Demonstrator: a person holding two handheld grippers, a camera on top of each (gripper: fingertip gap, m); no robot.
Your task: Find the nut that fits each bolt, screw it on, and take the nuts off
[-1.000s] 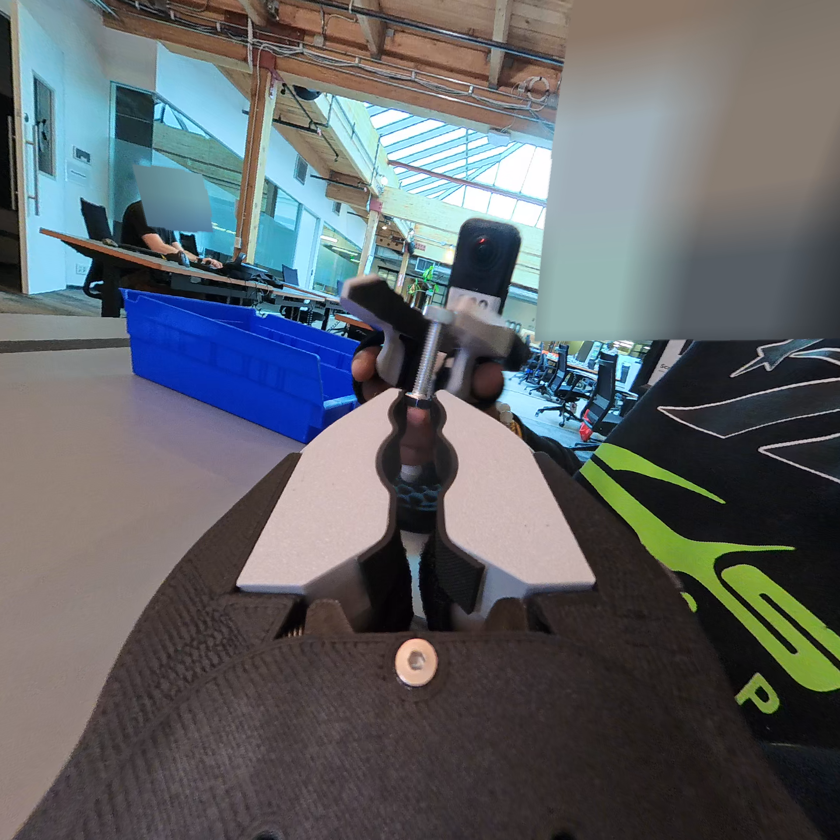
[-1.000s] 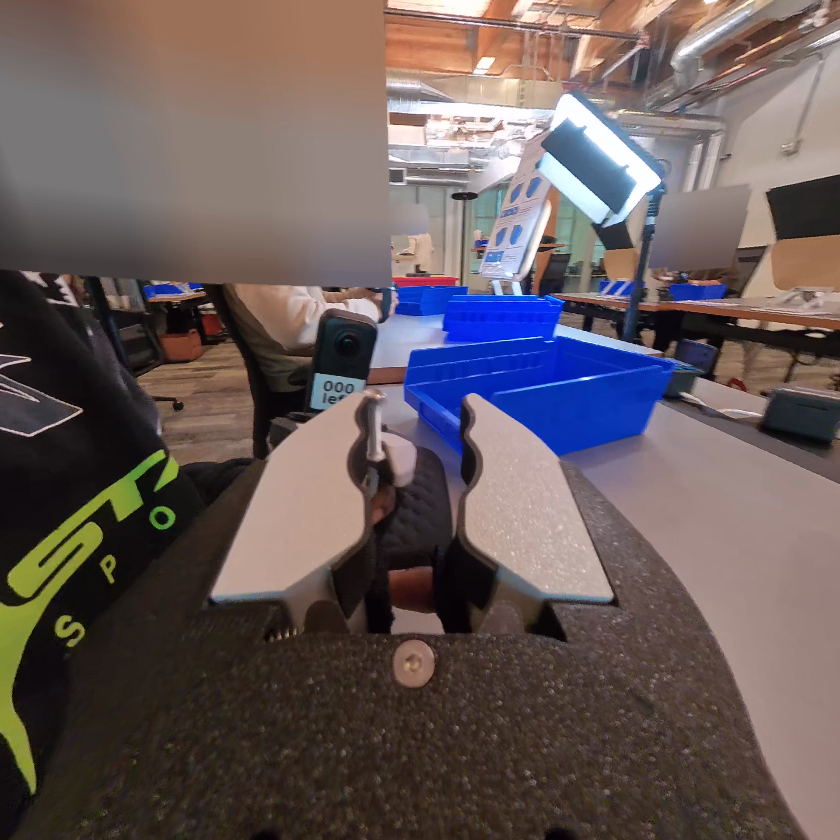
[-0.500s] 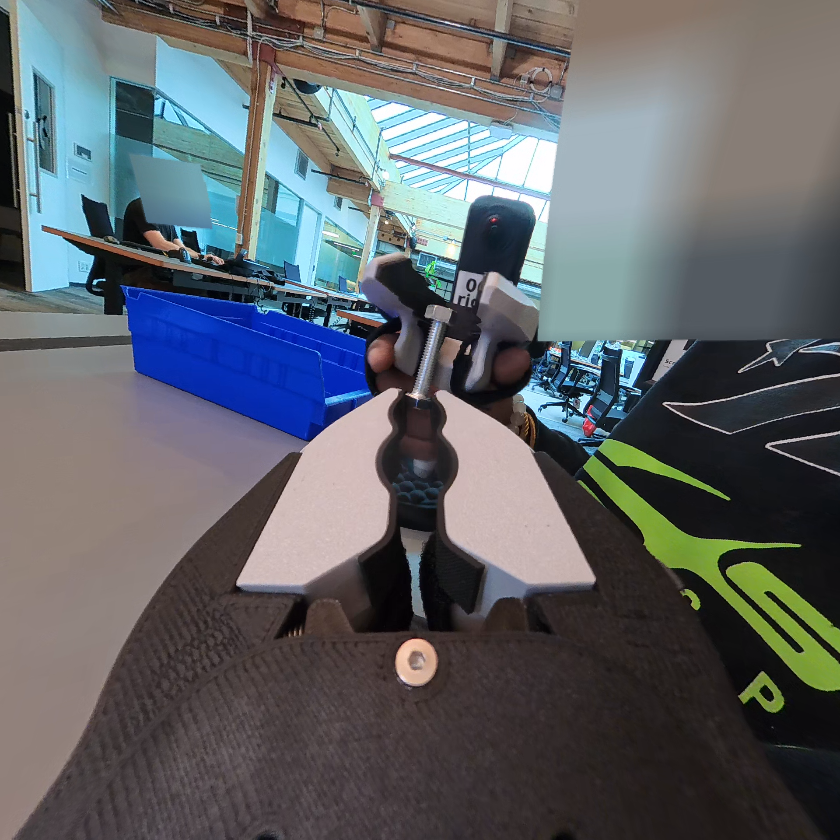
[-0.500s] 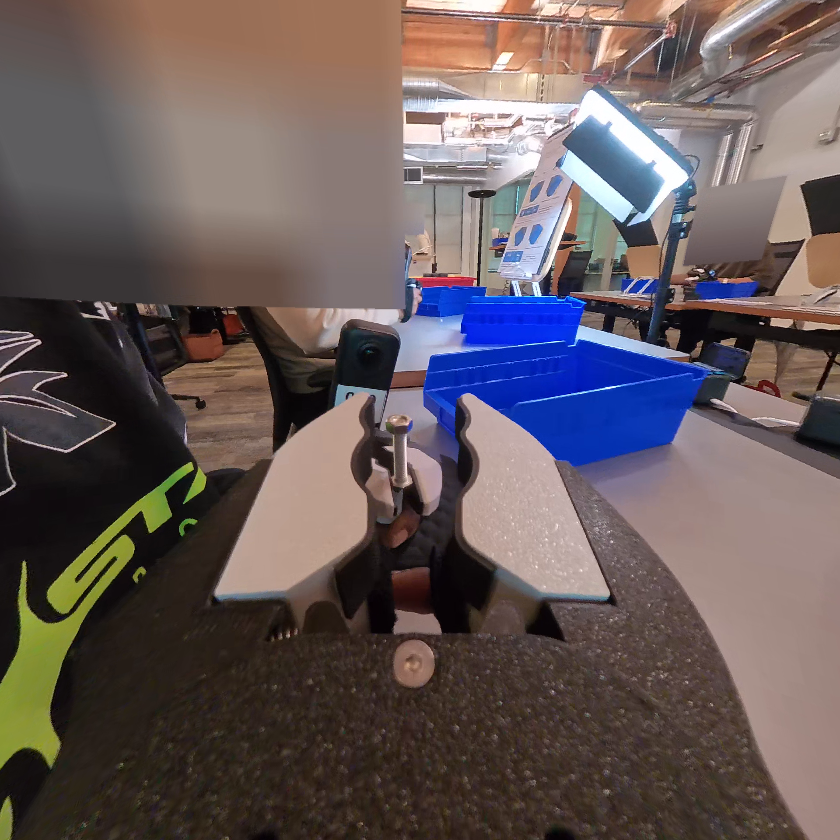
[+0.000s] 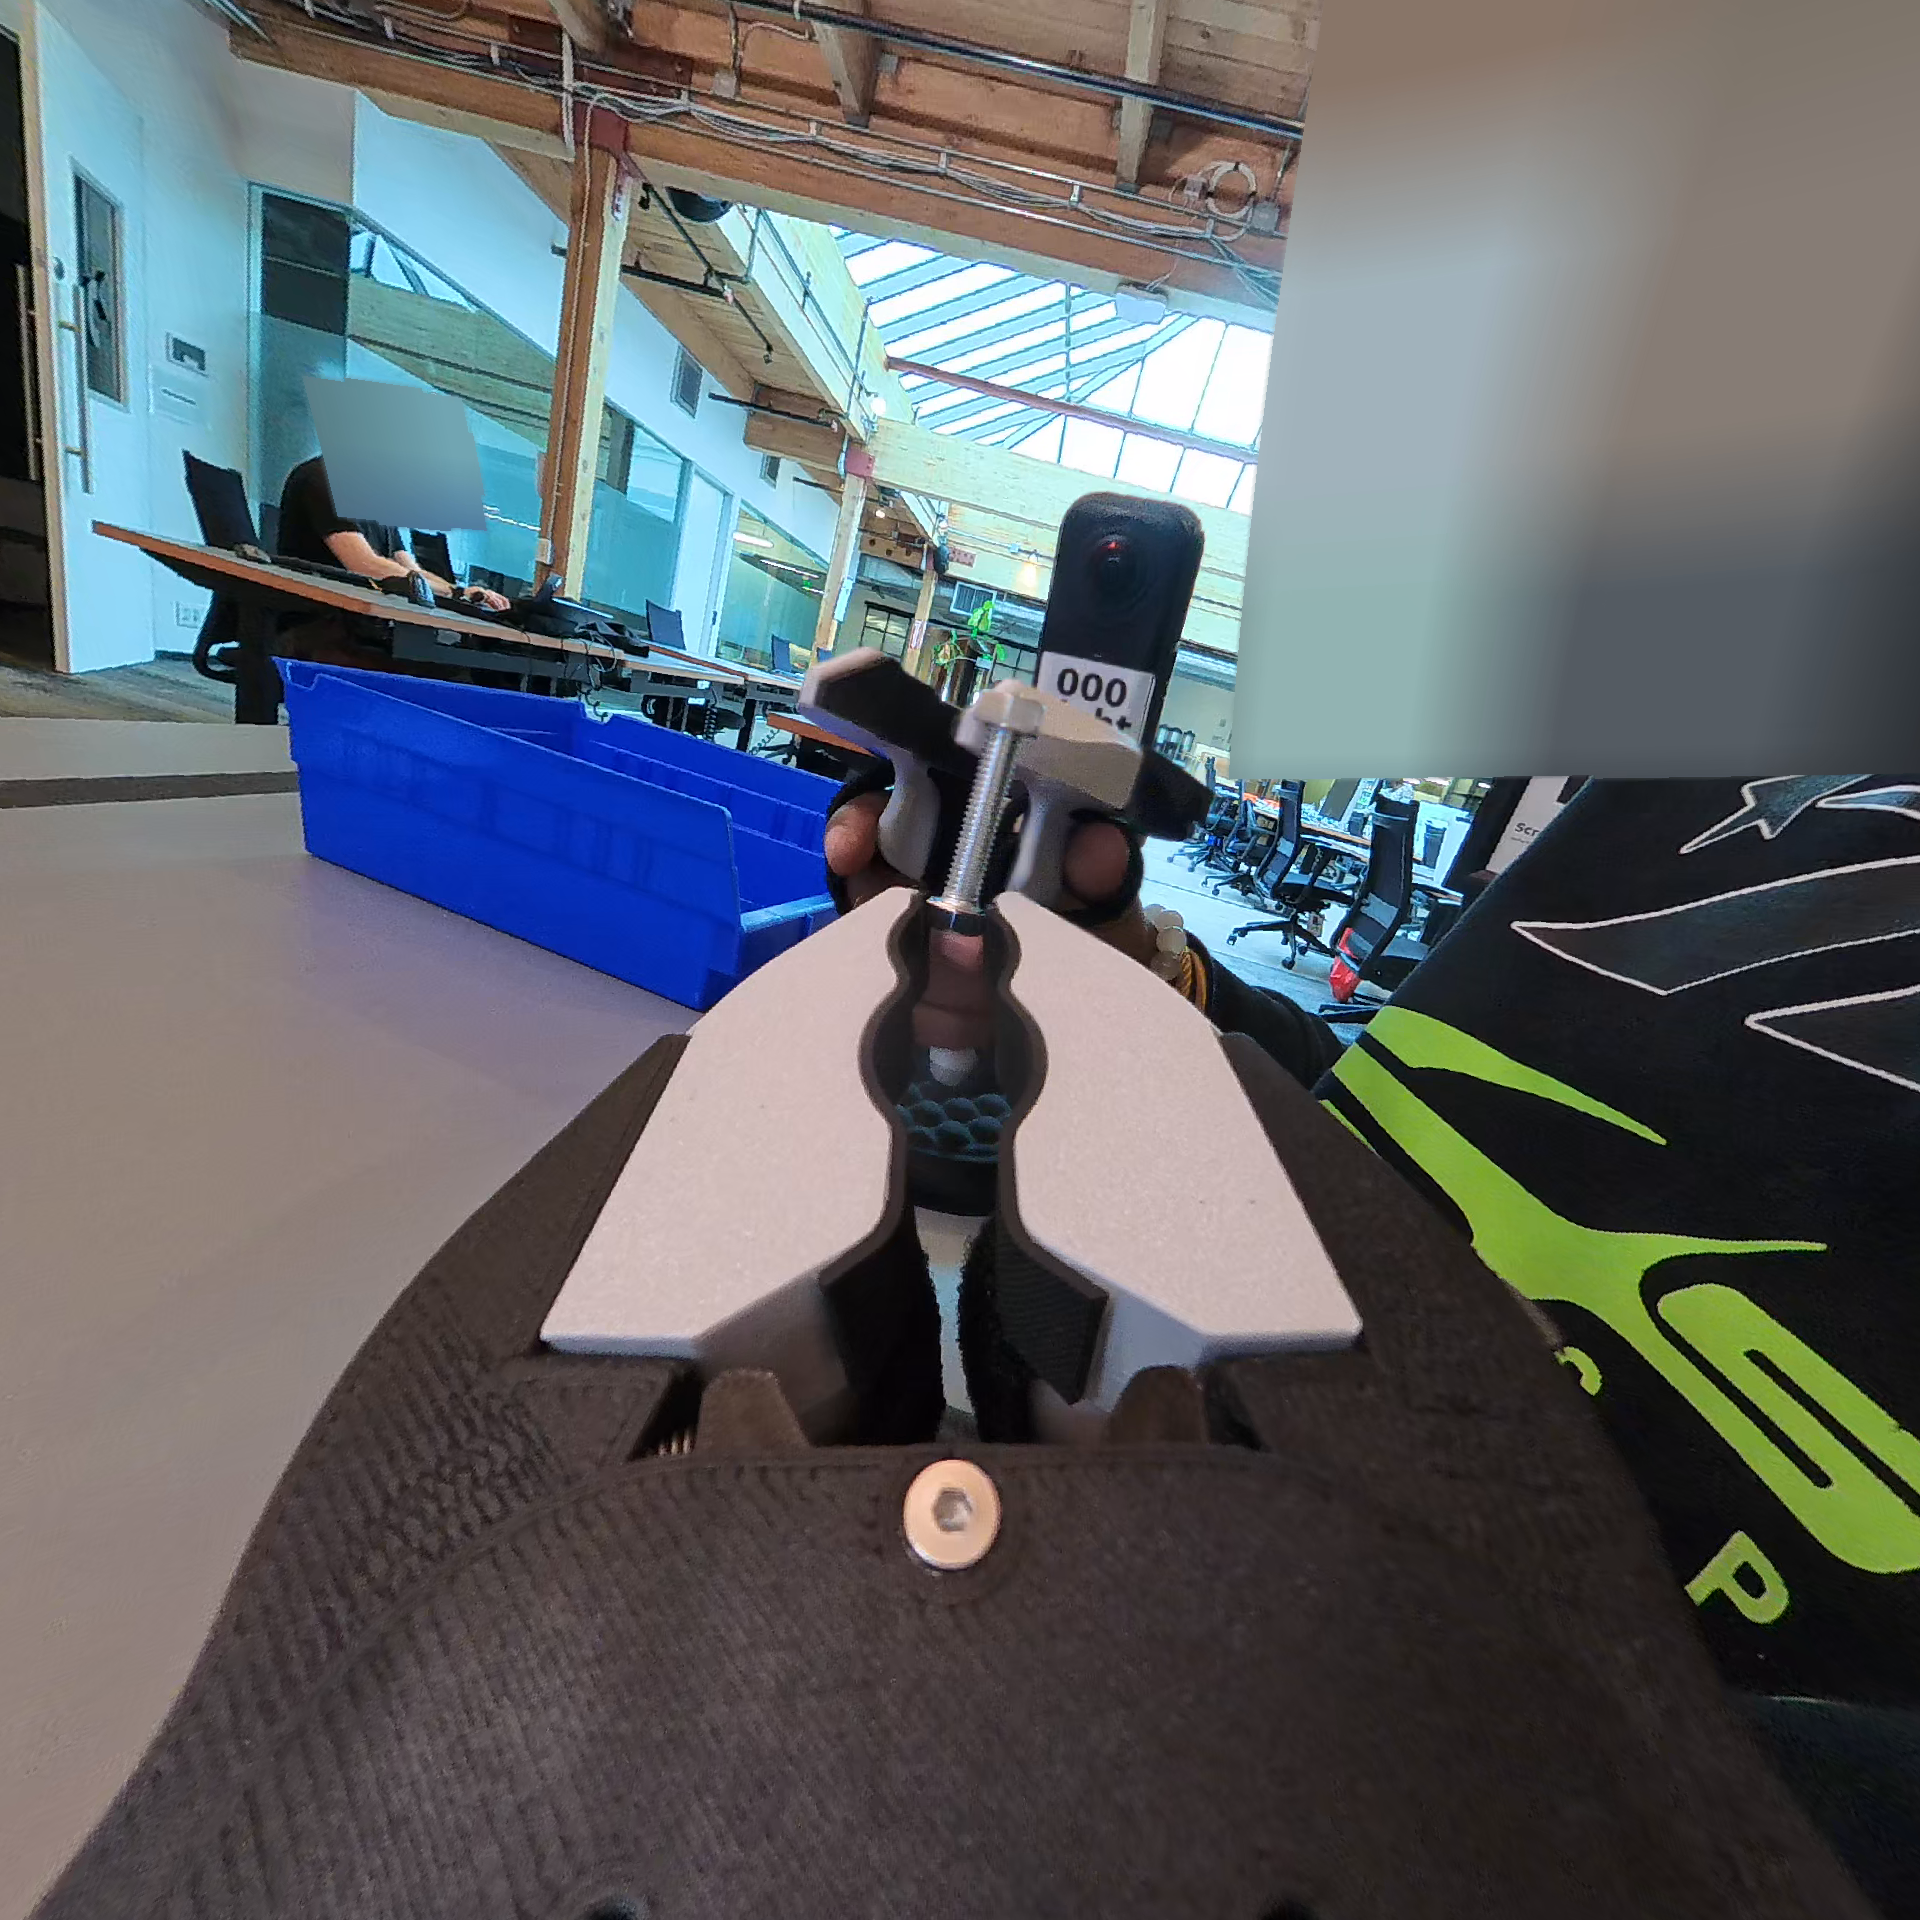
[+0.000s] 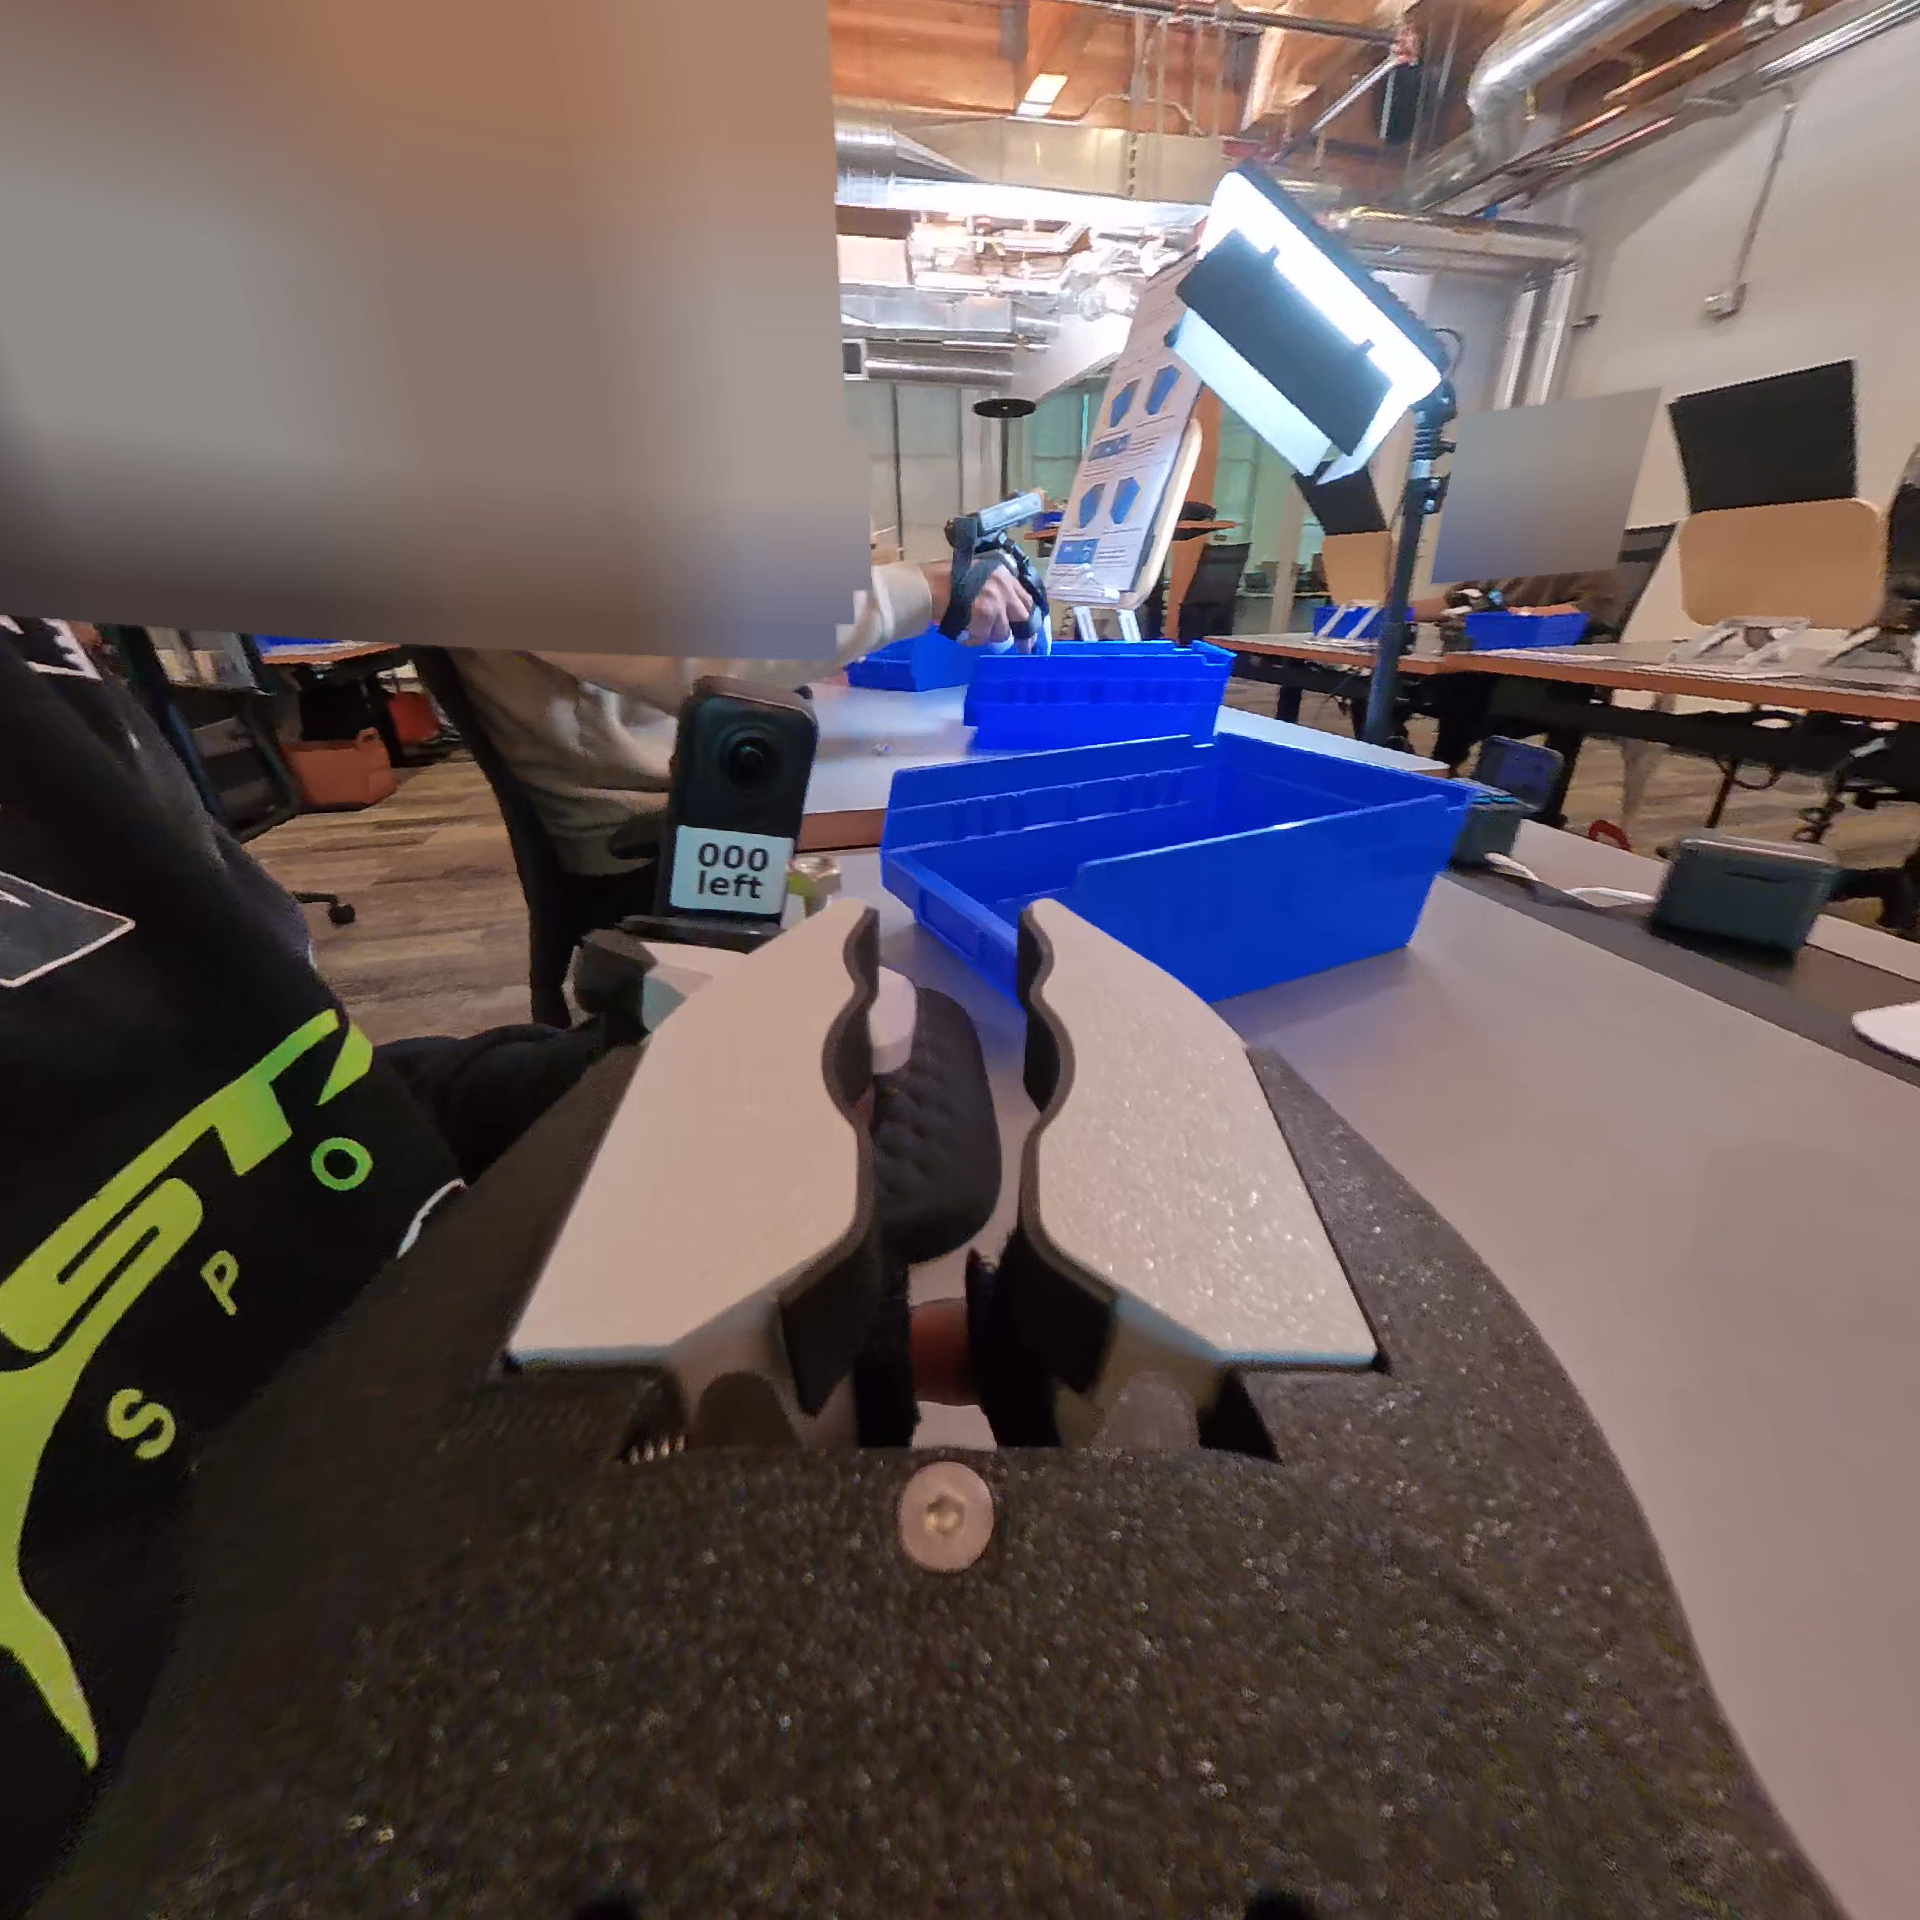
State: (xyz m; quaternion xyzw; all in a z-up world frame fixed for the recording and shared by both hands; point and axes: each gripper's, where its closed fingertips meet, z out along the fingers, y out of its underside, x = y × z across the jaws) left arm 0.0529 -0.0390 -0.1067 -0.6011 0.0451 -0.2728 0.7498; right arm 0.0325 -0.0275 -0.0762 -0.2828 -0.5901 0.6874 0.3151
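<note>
My left gripper is shut on a small dark nut at its fingertips. A silver bolt is threaded into the nut and stands up from it, hex head on top. In the left wrist view the right gripper's fingers sit just behind the bolt's head. In the right wrist view my right gripper is open with nothing between its pads. The bolt's head shows just left of its left finger, outside the jaws. Both grippers are held above the grey table.
A blue divided bin stands on the table ahead of the right gripper; it also shows in the left wrist view. A small grey device lies at the far right. The person's black shirt with green print is close beside both grippers. My left and right fingertips are right by each other.
The right gripper's jaws have narrowed and shifted right: the bolt stood between its fingers half a second ago and is now left of them. The left gripper keeps its hold.
</note>
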